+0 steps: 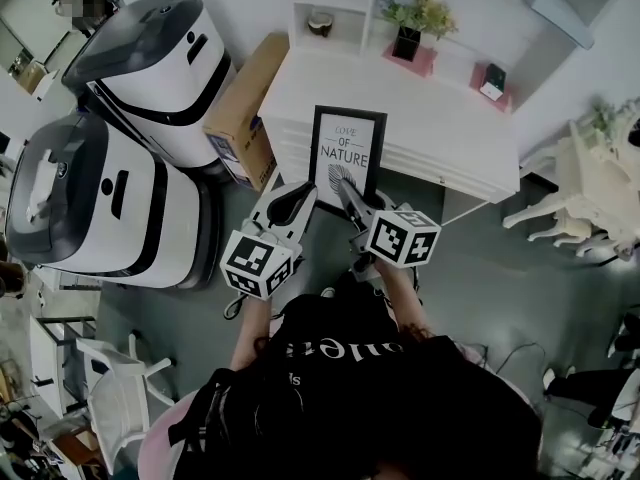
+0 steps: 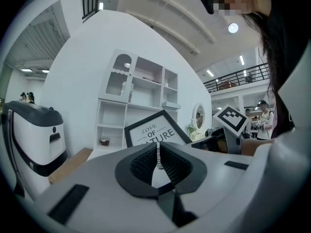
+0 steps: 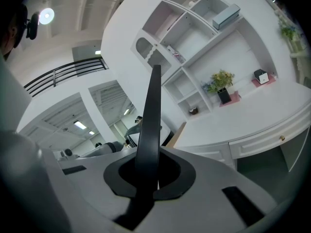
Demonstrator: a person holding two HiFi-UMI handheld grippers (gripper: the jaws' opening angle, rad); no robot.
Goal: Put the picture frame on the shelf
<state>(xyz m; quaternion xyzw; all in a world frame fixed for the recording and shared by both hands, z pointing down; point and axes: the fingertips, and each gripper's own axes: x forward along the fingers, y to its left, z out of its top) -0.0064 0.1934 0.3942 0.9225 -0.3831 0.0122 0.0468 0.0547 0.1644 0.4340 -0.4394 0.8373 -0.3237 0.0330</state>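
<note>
Jaws of the left gripper (image 1: 300, 194) are pressed together with nothing between them; it sits just left of the right gripper (image 1: 352, 204), whose jaws clamp the lower right edge of the black picture frame with a white "LOVE OF NATURE" print (image 1: 347, 148). In the right gripper view the frame's dark edge (image 3: 153, 110) rises straight up out of the closed pads; the frame stands upright just beyond both gripper tips, held in front of the white wooden shelf unit (image 1: 420, 118) and not on any of its shelves. Left of the left gripper a brown cardboard box (image 1: 243, 108) leans by the unit, and further left stand two rounded white-and-black machines (image 1: 150, 63). Beyond the right gripper, on the unit's counter, a green potted plant in a black pot (image 1: 415, 23) sits on a pink mat; a small brown bowl (image 1: 320, 22) rests in an open compartment behind the frame. Well off to the right are white ornate chairs (image 1: 590, 183).
</note>
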